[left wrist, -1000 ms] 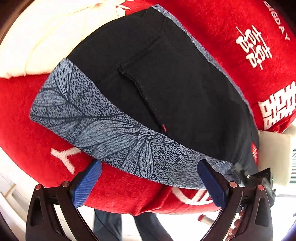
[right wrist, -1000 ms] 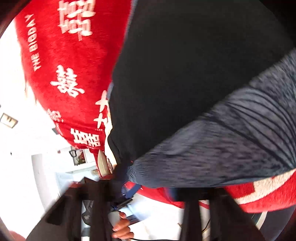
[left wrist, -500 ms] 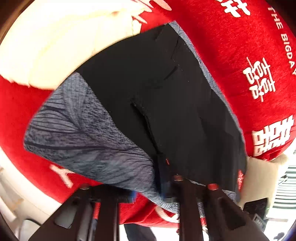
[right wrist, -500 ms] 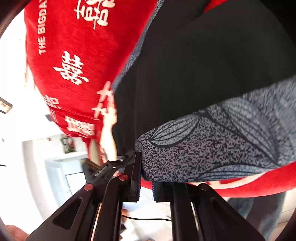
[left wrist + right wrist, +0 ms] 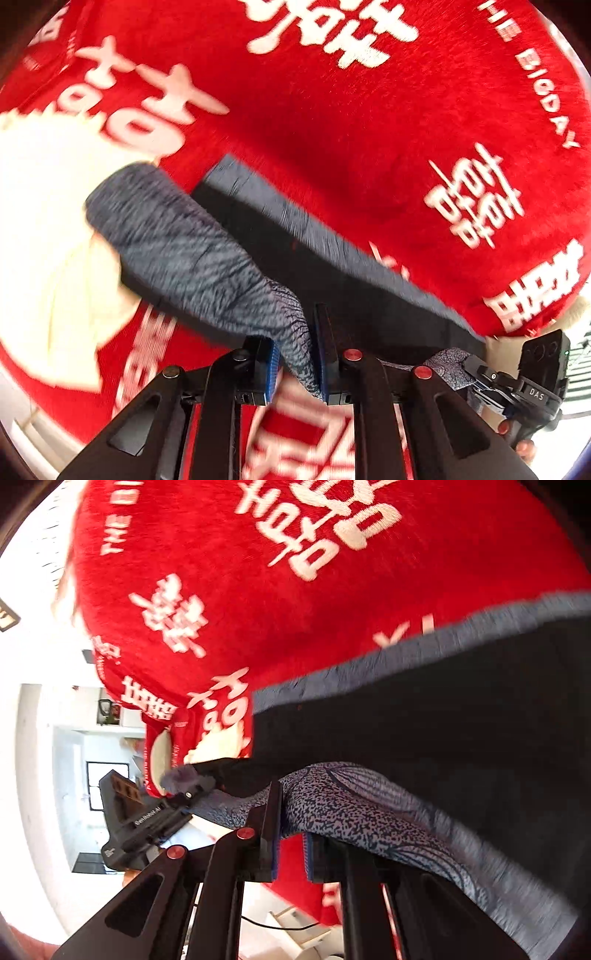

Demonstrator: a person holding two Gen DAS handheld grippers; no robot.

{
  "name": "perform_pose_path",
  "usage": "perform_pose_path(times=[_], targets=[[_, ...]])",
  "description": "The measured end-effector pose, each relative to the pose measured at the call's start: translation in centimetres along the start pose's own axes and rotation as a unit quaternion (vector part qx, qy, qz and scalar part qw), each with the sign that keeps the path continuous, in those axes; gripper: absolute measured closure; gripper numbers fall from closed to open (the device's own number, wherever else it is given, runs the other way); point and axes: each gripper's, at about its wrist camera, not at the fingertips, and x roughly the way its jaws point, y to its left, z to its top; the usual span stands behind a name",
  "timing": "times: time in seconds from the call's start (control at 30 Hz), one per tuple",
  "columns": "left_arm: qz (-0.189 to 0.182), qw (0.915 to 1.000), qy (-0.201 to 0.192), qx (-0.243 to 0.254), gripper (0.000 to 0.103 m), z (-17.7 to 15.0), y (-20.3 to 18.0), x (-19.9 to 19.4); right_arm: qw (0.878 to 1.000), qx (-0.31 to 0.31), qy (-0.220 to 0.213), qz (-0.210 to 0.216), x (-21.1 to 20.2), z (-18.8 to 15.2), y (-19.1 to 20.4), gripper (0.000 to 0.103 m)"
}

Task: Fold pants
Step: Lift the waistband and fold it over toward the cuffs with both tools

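Observation:
The pants [image 5: 332,273] are black with a grey leaf-patterned waistband [image 5: 192,243]. They hang lifted over a red blanket [image 5: 351,122]. My left gripper [image 5: 295,354] is shut on the waistband near its middle. My right gripper [image 5: 290,823] is shut on the waistband [image 5: 369,801] near its other end, with the black fabric [image 5: 461,731] stretched to the right. The right gripper also shows at the lower right of the left wrist view [image 5: 517,380], and the left gripper shows at the left of the right wrist view [image 5: 147,819].
The red blanket with white characters [image 5: 258,572] covers the surface. A cream cloth [image 5: 48,229] lies on it at the left. The blanket's edge drops off toward a white room [image 5: 55,757] behind.
Both grippers have shut on the patterned waistband and lifted it. The pants have risen off the blanket and swung toward the far side.

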Motion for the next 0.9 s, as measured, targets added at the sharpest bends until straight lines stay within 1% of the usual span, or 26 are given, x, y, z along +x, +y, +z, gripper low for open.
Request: perform_pose_path(times=[0.07, 0.13, 0.23, 0.27, 0.33, 0.4, 0.43, 0.47, 0.53, 0.57, 0.6, 0.63, 0.7, 0.77, 0.8, 0.83, 0.9], targets=[[0.016, 0.9999, -0.001, 0.006, 0.085, 2.2, -0.3, 2.7, 1.000, -0.002, 0.012, -0.014, 2.0, 3.3, -1.2, 0.093], [0.032, 0.9995, -0.002, 0.002, 0.085, 3.7, 0.0, 5.4, 0.999, -0.008, 0.021, -0.026, 3.7, 5.4, -2.0, 0.092], [0.048, 0.9988, 0.006, -0.008, 0.084, 4.7, 0.4, 8.7, 0.998, -0.017, 0.037, -0.047, 6.5, 8.3, -3.9, 0.092], [0.053, 0.9985, 0.011, -0.010, 0.081, 4.8, 0.5, 9.6, 0.997, -0.016, 0.044, -0.055, 7.5, 9.0, -4.7, 0.092], [0.058, 0.9982, 0.018, -0.007, 0.077, 5.1, 0.6, 10.7, 0.997, -0.010, 0.053, -0.063, 9.0, 10.1, -6.1, 0.090], [0.052, 0.9984, 0.022, -0.004, 0.073, 5.1, 0.5, 10.4, 0.996, -0.003, 0.058, -0.062, 10.1, 10.5, -7.3, 0.090], [0.051, 0.9984, 0.023, 0.000, 0.069, 5.0, 0.2, 9.9, 0.997, 0.002, 0.058, -0.059, 10.3, 10.7, -7.8, 0.090], [0.058, 0.9981, 0.019, 0.004, 0.047, 5.0, 0.1, 9.2, 0.997, 0.007, 0.058, -0.053, 10.5, 10.8, -8.1, 0.090], [0.102, 0.9946, -0.015, 0.016, 0.016, 4.5, -0.2, 7.1, 0.997, 0.009, 0.061, -0.045, 10.5, 10.8, -8.7, 0.090], [0.116, 0.9924, -0.036, 0.024, 0.016, 4.2, -0.4, 5.9, 0.997, 0.010, 0.065, -0.041, 10.5, 10.9, -8.8, 0.090], [0.119, 0.9917, -0.038, 0.031, 0.016, 4.0, -0.6, 5.2, 0.997, 0.011, 0.068, -0.040, 10.4, 10.9, -8.8, 0.089], [0.128, 0.9905, -0.033, 0.038, 0.016, 3.7, -0.8, 4.9, 0.996, 0.012, 0.073, -0.040, 10.2, 11.0, -9.0, 0.086], [0.150, 0.9870, -0.022, 0.053, 0.016, 2.8, -1.5, 5.0, 0.996, 0.009, 0.074, -0.042, 9.7, 11.0, -8.4, 0.072], [0.166, 0.9825, -0.005, 0.083, 0.016, 1.1, -3.0, 5.8, 0.997, -0.005, 0.063, -0.037, 8.4, 10.5, -7.3, 0.027], [0.171, 0.9805, 0.003, 0.097, 0.016, 0.0, -3.9, 6.2, 0.998, -0.012, 0.056, -0.034, 7.8, 10.2, -6.7, 0.020], [0.171, 0.9796, 0.009, 0.105, 0.016, -0.9, -4.7, 6.6, 0.998, -0.020, 0.048, -0.041, 7.0, 9.7, -6.1, 0.018], [0.166, 0.9787, 0.026, 0.117, 0.016, -2.6, -6.0, 7.0, 0.996, -0.035, 0.041, -0.065, 5.3, 8.8, -5.4, 0.018]])
